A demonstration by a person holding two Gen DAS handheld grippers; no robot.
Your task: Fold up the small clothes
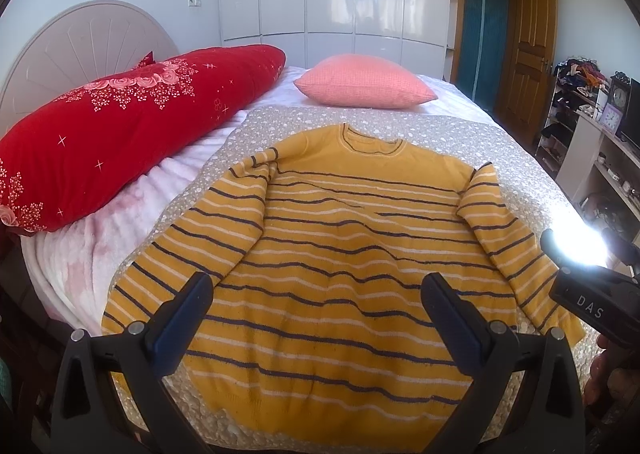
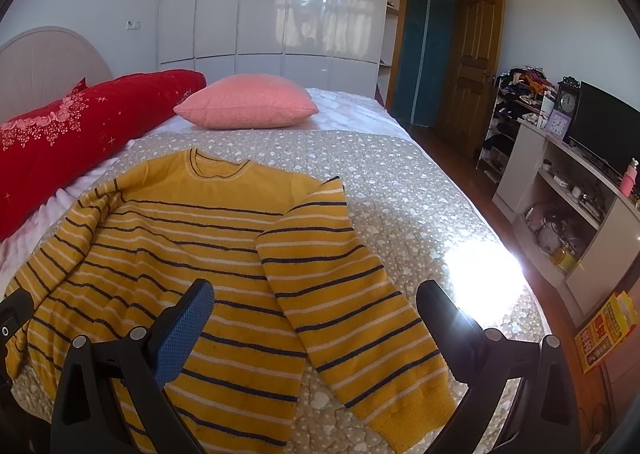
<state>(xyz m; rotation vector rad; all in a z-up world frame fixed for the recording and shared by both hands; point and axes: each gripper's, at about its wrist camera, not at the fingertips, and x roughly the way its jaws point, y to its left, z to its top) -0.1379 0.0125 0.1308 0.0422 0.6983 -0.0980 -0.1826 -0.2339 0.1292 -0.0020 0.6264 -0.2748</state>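
— One bit of writing could be read: the white letters "DAS" on the black body of the right gripper, seen at the edge of the left wrist view. The yellow and red carton on the floor by the white shelf unit carried print too small to read.

— And the garment?

— A yellow knitted sweater with dark navy and white stripes lay flat, neck away from the cameras, on the grey quilted bedspread with white hearts. Both sleeves were spread beside the body, the chest above the stripes plain yellow.

— The tongs?

— The left gripper hung above the hem with its blue-padded fingers spread wide, holding nothing. The right one was likewise wide apart and empty, above the sleeve on that side.

— Anything else?

— A red flowered bolster and a pink square cushion sat beyond the sweater.
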